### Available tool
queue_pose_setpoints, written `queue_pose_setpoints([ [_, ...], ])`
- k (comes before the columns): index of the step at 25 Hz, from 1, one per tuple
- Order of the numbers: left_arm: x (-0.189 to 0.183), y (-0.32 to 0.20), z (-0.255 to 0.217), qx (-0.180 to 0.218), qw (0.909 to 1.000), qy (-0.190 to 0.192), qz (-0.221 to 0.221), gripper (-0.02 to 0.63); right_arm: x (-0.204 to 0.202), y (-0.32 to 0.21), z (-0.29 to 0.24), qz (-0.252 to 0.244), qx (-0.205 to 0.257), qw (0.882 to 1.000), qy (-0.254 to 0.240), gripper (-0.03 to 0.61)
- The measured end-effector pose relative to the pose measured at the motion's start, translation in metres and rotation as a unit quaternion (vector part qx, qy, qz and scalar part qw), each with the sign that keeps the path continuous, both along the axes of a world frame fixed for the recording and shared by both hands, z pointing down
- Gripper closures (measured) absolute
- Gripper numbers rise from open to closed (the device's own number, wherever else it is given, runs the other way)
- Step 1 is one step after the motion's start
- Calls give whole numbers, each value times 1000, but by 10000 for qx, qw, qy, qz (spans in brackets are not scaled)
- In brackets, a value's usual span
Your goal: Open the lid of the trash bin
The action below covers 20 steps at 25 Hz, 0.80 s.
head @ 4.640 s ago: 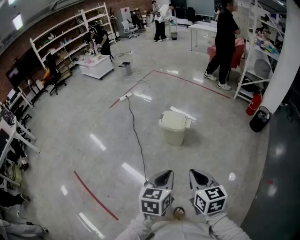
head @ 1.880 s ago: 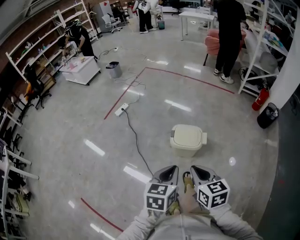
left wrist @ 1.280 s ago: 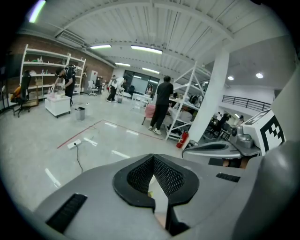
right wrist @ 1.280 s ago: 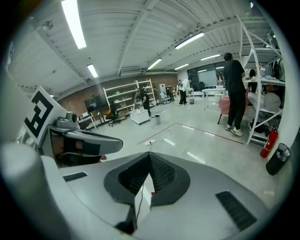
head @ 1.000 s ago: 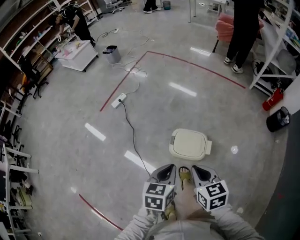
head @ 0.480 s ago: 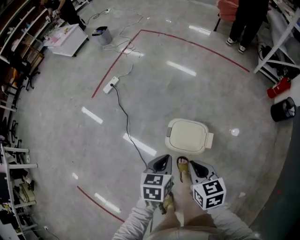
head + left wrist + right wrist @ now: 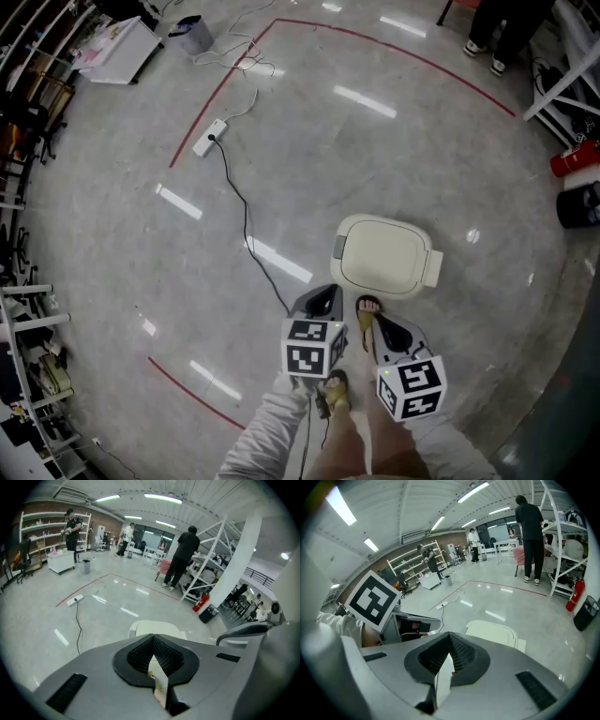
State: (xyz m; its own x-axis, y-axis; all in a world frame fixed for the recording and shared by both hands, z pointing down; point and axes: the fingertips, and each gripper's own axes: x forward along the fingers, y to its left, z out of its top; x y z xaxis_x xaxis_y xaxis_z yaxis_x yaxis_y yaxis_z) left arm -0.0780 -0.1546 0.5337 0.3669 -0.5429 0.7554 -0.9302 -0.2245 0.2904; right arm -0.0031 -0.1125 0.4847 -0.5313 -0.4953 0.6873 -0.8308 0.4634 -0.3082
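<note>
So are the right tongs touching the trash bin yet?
Apart. In the head view, a strip of bare floor shows between the tip of the right tongs and the trash bin, whose lid is down.

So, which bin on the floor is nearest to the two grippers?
The cream trash bin, just ahead of them; the grey bin and the black bin stand far off.
</note>
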Motion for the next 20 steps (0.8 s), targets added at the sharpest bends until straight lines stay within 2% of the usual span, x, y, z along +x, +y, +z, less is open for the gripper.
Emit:
queue_pose_setpoints([
  [5,-8,-14,54,-238,9997,15,-50,609,-5,-5,40,187,-175,9997,12,581],
  [9,-14,-19,100,-423,9990,-139,82,609,-11,-4,68,276,-275,9992,-4,581],
  [20,-12,-63,168,-453,9983,-301,228,609,-14,0,110,280,-529,9982,-24,581],
])
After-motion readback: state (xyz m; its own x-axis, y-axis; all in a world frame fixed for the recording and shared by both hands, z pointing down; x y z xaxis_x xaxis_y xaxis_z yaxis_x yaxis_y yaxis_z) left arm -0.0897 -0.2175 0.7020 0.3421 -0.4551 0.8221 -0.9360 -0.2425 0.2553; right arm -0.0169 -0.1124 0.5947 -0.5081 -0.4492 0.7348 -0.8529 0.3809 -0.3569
